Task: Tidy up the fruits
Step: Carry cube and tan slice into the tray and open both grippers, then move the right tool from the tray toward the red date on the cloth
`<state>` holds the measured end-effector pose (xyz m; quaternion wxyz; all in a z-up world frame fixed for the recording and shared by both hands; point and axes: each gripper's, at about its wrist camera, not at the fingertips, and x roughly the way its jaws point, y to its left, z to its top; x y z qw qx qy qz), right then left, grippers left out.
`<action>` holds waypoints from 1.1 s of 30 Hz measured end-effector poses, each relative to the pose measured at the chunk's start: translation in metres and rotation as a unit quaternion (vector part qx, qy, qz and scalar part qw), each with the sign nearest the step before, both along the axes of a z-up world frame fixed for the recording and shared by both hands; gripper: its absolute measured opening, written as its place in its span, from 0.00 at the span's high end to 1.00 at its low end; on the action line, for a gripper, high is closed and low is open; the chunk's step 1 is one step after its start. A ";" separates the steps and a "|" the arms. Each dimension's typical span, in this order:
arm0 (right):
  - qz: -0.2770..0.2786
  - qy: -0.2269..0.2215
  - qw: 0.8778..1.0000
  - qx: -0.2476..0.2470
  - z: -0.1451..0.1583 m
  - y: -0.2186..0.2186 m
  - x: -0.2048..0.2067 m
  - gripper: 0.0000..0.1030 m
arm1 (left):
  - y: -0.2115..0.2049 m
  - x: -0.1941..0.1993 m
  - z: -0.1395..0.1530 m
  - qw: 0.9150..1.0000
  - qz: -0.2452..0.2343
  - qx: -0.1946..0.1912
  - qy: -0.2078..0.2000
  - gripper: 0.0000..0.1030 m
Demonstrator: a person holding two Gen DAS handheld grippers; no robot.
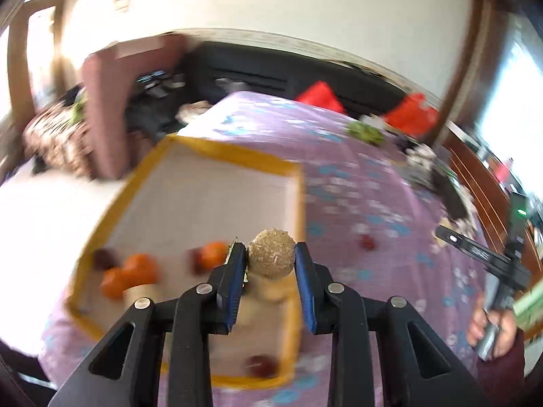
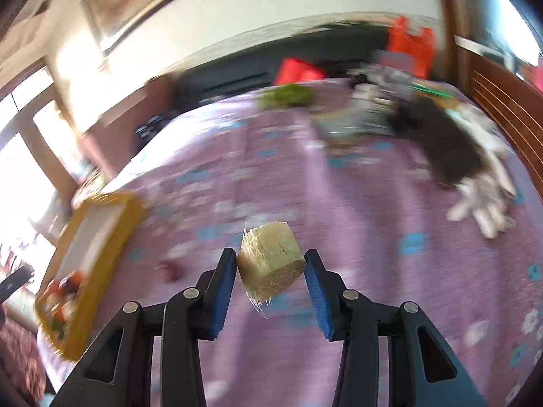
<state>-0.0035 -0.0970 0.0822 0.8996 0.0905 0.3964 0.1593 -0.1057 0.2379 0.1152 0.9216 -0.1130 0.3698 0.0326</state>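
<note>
My left gripper (image 1: 269,247) is shut on a tan, fibrous sugarcane piece (image 1: 271,257), seen end-on above the near part of a yellow-rimmed tray (image 1: 217,149). In the tray lie oranges (image 1: 135,271), dark red fruits (image 1: 261,366) and another cane piece (image 1: 139,293). My right gripper (image 2: 271,253) is shut on a short pale-yellow cane cylinder (image 2: 269,264) with frayed fibres, held over the purple bedspread (image 2: 373,210). One dark red fruit (image 1: 368,242) (image 2: 171,269) lies loose on the cloth. The tray (image 2: 101,224) sits far left in the right wrist view.
A person's hand (image 1: 492,325) holds the other gripper's handle at the right. At the bedspread's far edge lie a green bunch (image 2: 288,95), red bags (image 2: 410,47) and a blurred black-and-white clutter (image 2: 451,156). A wooden bed frame (image 2: 509,108) bounds the right side.
</note>
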 end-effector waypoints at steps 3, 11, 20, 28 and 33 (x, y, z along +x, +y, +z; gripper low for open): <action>0.069 -0.007 0.998 0.000 0.017 0.066 -0.015 0.56 | 0.040 -0.004 -0.014 0.999 0.037 -0.007 0.014 0.72; 0.200 0.008 0.979 -0.028 0.019 0.219 -0.043 0.55 | 0.094 0.015 -0.052 0.996 0.060 -0.031 0.057 0.72; 0.191 0.031 0.977 -0.088 -0.019 0.282 -0.017 0.55 | 0.106 0.025 -0.053 0.996 0.065 -0.050 0.042 0.43; 0.179 0.009 0.981 -0.080 -0.008 0.284 -0.012 0.42 | 0.100 -0.002 -0.035 0.994 0.106 -0.018 0.016 0.30; 0.161 -0.055 0.983 -0.068 0.022 0.249 -0.045 0.27 | 0.073 -0.033 -0.015 0.986 0.157 0.050 -0.015 0.13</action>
